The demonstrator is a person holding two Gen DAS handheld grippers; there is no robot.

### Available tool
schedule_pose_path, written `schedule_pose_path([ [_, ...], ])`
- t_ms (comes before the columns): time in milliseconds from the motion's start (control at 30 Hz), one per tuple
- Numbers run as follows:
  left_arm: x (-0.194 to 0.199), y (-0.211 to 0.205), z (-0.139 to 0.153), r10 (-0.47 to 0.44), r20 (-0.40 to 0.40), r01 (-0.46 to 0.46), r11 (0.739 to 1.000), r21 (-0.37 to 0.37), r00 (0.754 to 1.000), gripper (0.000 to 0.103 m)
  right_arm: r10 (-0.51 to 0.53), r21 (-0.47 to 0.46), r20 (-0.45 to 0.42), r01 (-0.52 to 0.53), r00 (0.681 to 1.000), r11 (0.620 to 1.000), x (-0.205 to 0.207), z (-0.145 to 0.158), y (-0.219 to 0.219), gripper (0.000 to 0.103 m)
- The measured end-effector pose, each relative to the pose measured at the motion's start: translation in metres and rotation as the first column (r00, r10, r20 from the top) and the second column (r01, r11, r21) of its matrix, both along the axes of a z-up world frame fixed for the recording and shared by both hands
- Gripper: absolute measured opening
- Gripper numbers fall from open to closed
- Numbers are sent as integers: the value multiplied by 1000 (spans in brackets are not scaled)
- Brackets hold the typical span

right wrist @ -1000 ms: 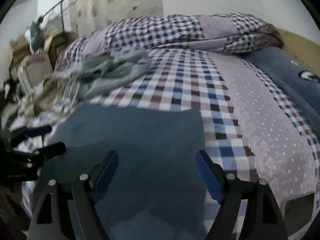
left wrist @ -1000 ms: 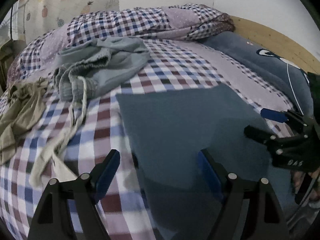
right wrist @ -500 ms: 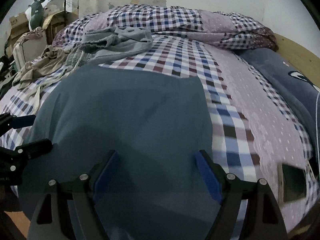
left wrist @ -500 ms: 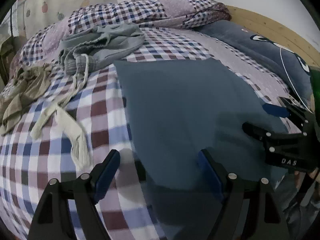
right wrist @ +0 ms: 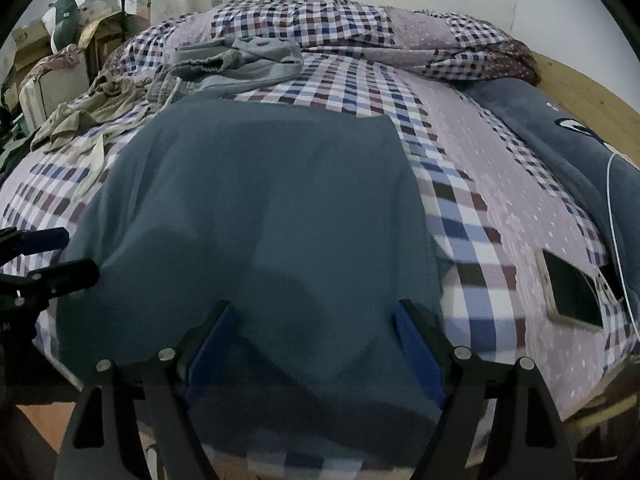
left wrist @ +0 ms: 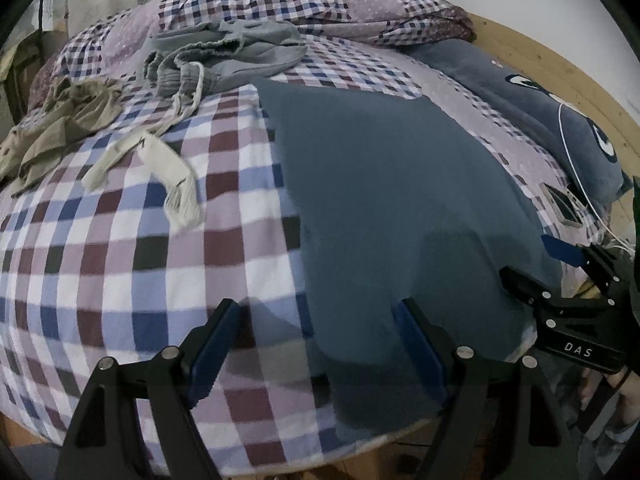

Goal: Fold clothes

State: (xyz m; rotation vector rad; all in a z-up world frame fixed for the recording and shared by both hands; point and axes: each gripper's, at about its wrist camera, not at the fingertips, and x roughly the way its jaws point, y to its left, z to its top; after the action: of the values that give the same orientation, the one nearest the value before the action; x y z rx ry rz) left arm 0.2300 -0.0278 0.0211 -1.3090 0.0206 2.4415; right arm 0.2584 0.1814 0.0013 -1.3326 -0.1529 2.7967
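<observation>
Teal garment [right wrist: 272,216] lay flat at near edge of bed [left wrist: 132,264], hem hanging over that edge. Left gripper [left wrist: 316,344] wide apart, empty, at garment's left side; right gripper [right wrist: 312,344] same, over hem. Grey sweatpants [left wrist: 236,56] and khaki garment [left wrist: 64,120] heaped toward far left corner. Risk imo: overhanging hem could drag whole thing off bed. Phone [right wrist: 572,292] near right edge, could get snagged.

A spread garment [right wrist: 272,208] lies flat on the bed [right wrist: 472,216] before me. Behind it to the left lie two crumpled garments [left wrist: 224,56], and behind those a bunched quilt [right wrist: 360,28]. A phone [right wrist: 570,290] lies to the right.
</observation>
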Motion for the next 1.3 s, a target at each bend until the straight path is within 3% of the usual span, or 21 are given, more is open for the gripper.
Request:
schedule_pose_path([
  [133, 5, -14, 4, 21, 15, -21, 999, 49, 1000, 83, -18, -24, 32, 19, 999, 1000, 14, -2, 1, 85],
  [233, 7, -29, 14, 41, 3, -41, 990, 138, 999, 83, -24, -47, 25, 25, 999, 999, 21, 2, 4, 86],
  [433, -3, -57, 37, 61, -28, -48, 936, 349, 998, 83, -36, -95, 11, 37, 999, 995, 36, 11, 11, 86],
  [567, -22, -72, 37, 66, 2, -59, 879, 472, 998, 85, -52, -200, -22, 46, 998, 979, 33, 24, 28, 86],
  [700, -43, -84, 31, 88, 29, -90, 835, 543, 996, 87, -93, -343, -68, 64, 993, 937, 23, 37, 59, 91],
  [833, -71, -93, 20, 97, 92, -133, 777, 615, 991, 88, -109, -413, -86, 64, 990, 908, -1, 41, 87, 92],
  [900, -87, -96, 14, 82, 134, -151, 732, 665, 988, 88, -93, -484, -97, 35, 991, 874, -16, 41, 103, 92],
  [1000, -110, -96, 11, 63, 153, -154, 693, 704, 986, 91, -86, -605, -115, -1, 990, 796, -38, 40, 128, 92],
  [1067, -125, -94, 11, 61, 145, -146, 697, 702, 988, 93, -87, -659, -118, -12, 989, 752, -51, 39, 140, 92],
  [1133, -139, -89, 10, 72, 132, -143, 720, 679, 989, 95, -96, -671, -112, -4, 989, 741, -66, 38, 149, 92],
  [1300, -183, -70, 5, 38, 134, -117, 750, 650, 990, 95, -52, -612, -53, 9, 997, 791, -112, 33, 152, 92],
])
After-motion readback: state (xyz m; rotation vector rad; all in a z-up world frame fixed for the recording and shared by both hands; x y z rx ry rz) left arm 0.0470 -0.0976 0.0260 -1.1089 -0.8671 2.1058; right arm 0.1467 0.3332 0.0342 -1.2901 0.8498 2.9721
